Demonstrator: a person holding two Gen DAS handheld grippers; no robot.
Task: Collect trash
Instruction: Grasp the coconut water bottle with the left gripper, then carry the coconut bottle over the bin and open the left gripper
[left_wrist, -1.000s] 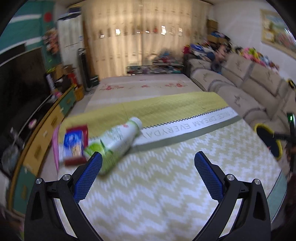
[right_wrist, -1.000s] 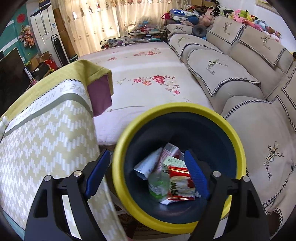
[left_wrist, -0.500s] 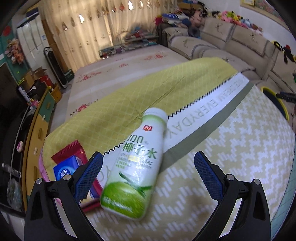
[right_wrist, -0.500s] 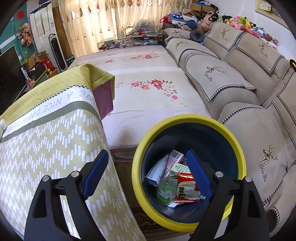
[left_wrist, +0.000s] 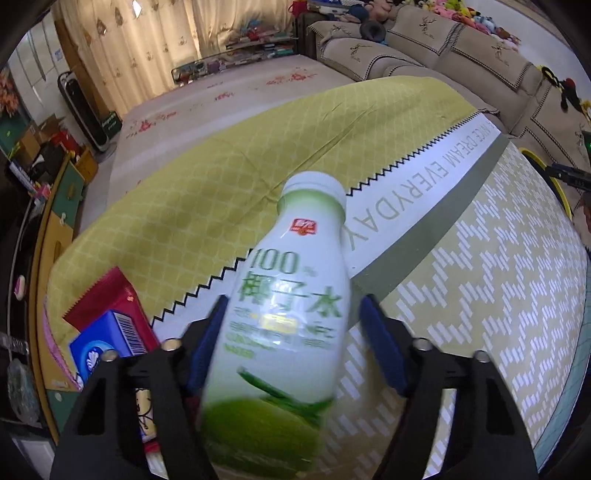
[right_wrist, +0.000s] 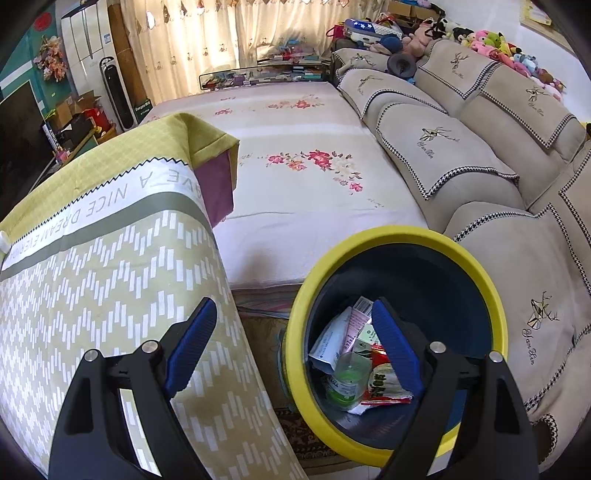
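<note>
Since a second ago the left tool (left_wrist: 291, 336) has dropped over the coconut-water bottle (left_wrist: 288, 317) lying near the worktop's (left_wrist: 480, 295) left edge, jaws closing around it, while the right tool (right_wrist: 291, 343) hangs wide and empty beside the yellow-rimmed bin (right_wrist: 480, 280).

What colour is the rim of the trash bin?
Yellow rim on a dark blue trash bin; clearest in the right wrist view.

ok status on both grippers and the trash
Left gripper closing round the bottle on the table. Right gripper open, empty, above the bin. Red packet beside the bottle, not blocking.
</note>
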